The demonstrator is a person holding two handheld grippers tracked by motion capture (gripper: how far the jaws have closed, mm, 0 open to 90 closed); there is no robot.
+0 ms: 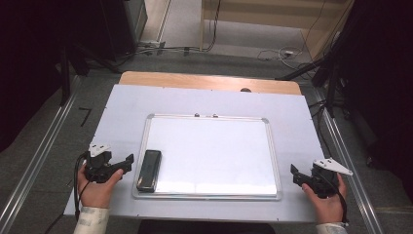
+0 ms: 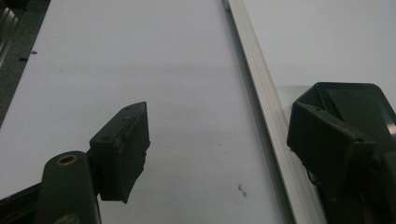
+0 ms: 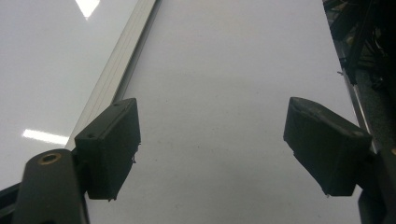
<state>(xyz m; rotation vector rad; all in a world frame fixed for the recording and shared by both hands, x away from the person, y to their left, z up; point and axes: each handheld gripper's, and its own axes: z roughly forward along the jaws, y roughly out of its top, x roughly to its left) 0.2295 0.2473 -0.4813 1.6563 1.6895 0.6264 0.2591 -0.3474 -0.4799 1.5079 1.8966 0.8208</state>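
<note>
The eraser (image 1: 149,170) is a black, long block that lies flat on the whiteboard (image 1: 214,151), in its near-left corner, just inside the left frame rail. Its long axis goes away from the person, almost parallel to that rail, with the far end tilted a little to the right.

The left gripper (image 1: 127,161) is the nearer tool by far. It rests on the white sheet (image 1: 126,100) just left of the board, and its tips point to the right, toward the long side of the eraser, so the eraser lies directly ahead of them. In the left gripper view the left gripper (image 2: 219,144) has its jaws apart with nothing between them; the frame rail passes between the two jaws, and the eraser (image 2: 359,100) shows just behind the right jaw. I judge that the coming move is a short push to the right over the rail, with the jaws across the short width of the eraser.

The right gripper (image 1: 295,174) stays well apart, beyond the right rail of the board. In its own view the right gripper (image 3: 210,149) is also spread and empty.

No brand, label or writing can be read on the eraser or the board.
</note>
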